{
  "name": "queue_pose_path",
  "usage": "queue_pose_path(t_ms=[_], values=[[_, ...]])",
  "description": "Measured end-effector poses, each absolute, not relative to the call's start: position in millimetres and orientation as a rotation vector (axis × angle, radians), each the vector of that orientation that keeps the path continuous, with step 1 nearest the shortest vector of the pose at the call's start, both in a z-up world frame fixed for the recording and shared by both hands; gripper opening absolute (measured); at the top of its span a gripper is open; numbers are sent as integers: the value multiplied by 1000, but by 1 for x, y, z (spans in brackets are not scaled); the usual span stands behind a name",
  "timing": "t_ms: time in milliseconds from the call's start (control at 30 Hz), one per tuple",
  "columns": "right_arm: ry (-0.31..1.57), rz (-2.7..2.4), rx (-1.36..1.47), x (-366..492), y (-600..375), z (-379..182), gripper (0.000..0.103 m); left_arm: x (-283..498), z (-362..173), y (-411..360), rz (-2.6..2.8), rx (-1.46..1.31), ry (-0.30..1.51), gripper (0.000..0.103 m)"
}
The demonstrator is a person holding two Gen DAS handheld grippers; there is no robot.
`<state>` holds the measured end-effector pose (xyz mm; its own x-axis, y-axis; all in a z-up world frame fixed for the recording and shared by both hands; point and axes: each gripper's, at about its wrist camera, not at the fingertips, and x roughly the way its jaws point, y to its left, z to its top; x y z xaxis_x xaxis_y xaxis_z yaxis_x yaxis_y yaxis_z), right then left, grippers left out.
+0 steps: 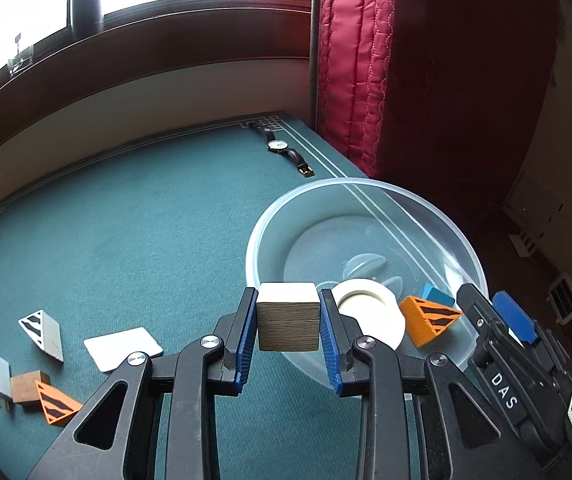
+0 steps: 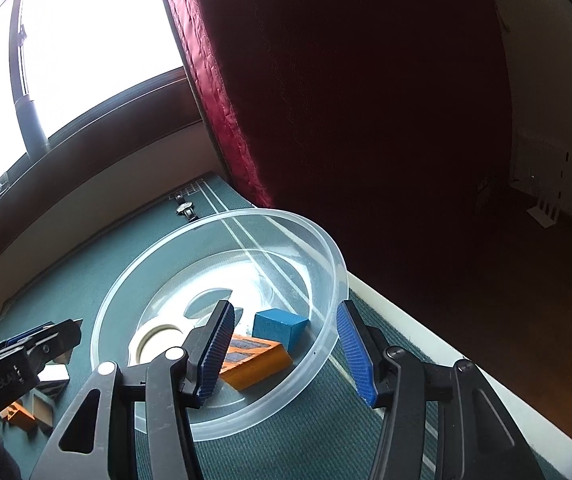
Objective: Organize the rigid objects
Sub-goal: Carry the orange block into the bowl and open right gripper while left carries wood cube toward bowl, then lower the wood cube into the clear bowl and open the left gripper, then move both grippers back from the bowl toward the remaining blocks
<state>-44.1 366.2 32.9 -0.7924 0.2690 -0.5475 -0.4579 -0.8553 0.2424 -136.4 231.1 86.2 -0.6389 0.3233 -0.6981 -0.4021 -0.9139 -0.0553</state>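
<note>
Square wooden block (image 1: 288, 316) between ribbed blue pads (image 1: 245, 334)

Left gripper (image 1: 288, 334): black plastic linkage arms with triangular cut-outs, round silver pivot screws, two fingers faced with ribbed blue rubber pads (image 1: 246, 334); white lettering "GenRobot.AI" on its side in the right wrist view.

Right gripper (image 2: 286, 350): same black arms, silver screws and ribbed blue pads (image 2: 352, 354); white lettering "DAS" on its body, beside a black-and-white striped band.
</note>
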Motion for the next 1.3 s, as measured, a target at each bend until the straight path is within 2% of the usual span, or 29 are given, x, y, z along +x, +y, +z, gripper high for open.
queue_pose_path(t_ms=[267, 333, 367, 400, 900, 1100, 1300], values=[[514, 2605, -723, -45, 364, 33, 57, -154, 85, 259, 2495, -1026, 157, 32], [513, 2606, -723, -46, 364, 33, 57, -158, 84, 260, 2490, -1047, 138, 46], [513, 2607, -724, -46, 364, 33, 57, -159, 84, 258, 2498, -1048, 121, 59], [514, 2607, -725, -46, 364, 33, 57, -158, 85, 255, 2519, -1040, 104, 66], [501, 2608, -720, -49, 363, 32, 57, -136, 84, 213, 2678, -1031, 105, 67], [493, 2610, -714, -50, 361, 33, 63, -126, 81, 197, 2723, -1041, 113, 67], [478, 2612, -701, -50, 359, 34, 65, -120, 79, 177, 2757, -1058, 78, 67]])
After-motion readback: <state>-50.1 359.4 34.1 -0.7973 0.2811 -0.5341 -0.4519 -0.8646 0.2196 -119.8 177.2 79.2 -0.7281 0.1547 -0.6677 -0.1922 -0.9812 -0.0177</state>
